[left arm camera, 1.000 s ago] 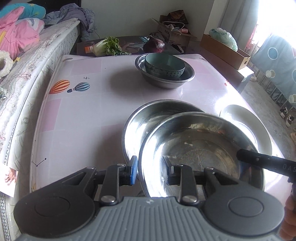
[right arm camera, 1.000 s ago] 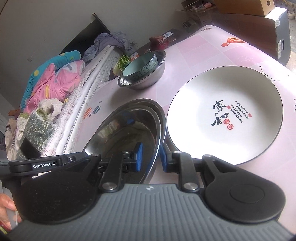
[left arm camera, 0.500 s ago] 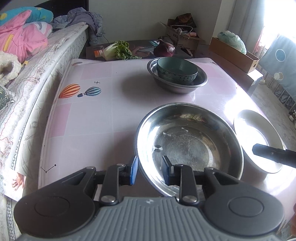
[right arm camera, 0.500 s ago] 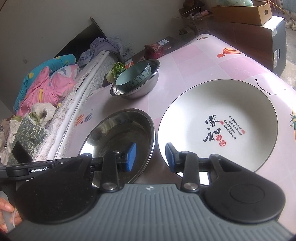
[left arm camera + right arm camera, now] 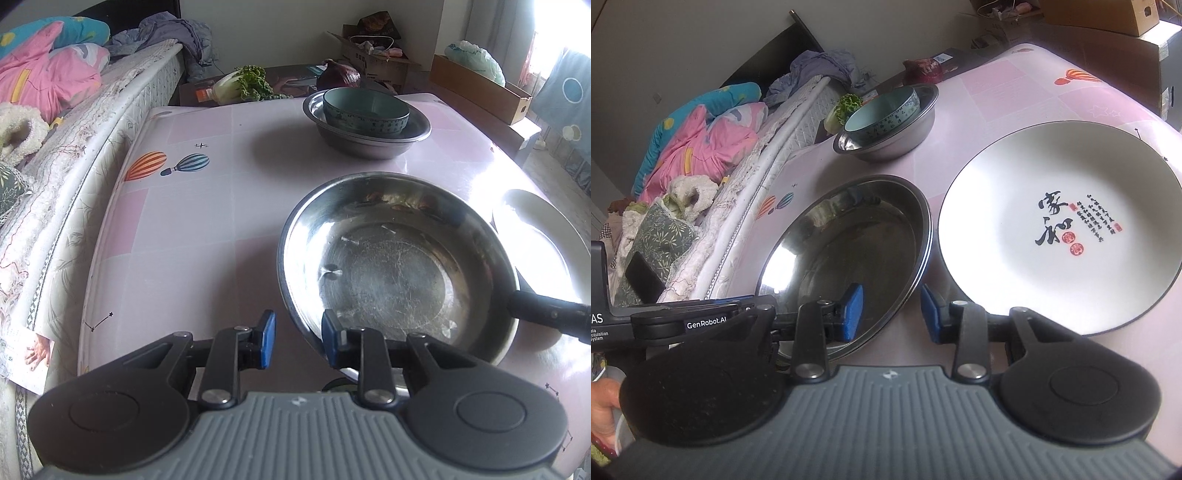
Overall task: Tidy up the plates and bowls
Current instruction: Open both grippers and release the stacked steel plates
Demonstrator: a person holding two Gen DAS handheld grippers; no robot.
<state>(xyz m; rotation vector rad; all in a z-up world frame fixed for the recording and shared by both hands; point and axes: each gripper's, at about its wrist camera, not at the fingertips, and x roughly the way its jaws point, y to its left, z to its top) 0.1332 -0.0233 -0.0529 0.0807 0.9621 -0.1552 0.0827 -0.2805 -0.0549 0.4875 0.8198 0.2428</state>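
Note:
Two steel bowls nest in a stack (image 5: pixel 395 266) on the pink table, also in the right wrist view (image 5: pixel 849 251). My left gripper (image 5: pixel 297 343) is open with the stack's near rim between its jaws. My right gripper (image 5: pixel 892 308) is open astride the stack's right rim. A white plate with black calligraphy (image 5: pixel 1060 225) lies right of the stack, glaring in the left wrist view (image 5: pixel 543 236). At the back a teal bowl (image 5: pixel 365 109) sits inside another steel bowl (image 5: pixel 369 136).
A bed with pink and blue bedding (image 5: pixel 48 77) runs along the table's left edge. A cabbage (image 5: pixel 240 86) and a red onion (image 5: pixel 338 75) lie on a dark stand behind the table. Cardboard boxes (image 5: pixel 480 88) stand at the back right.
The upper steel bowl came down into the lower one and now rests nested. Both grippers opened, let go of its rim and drew back slightly.

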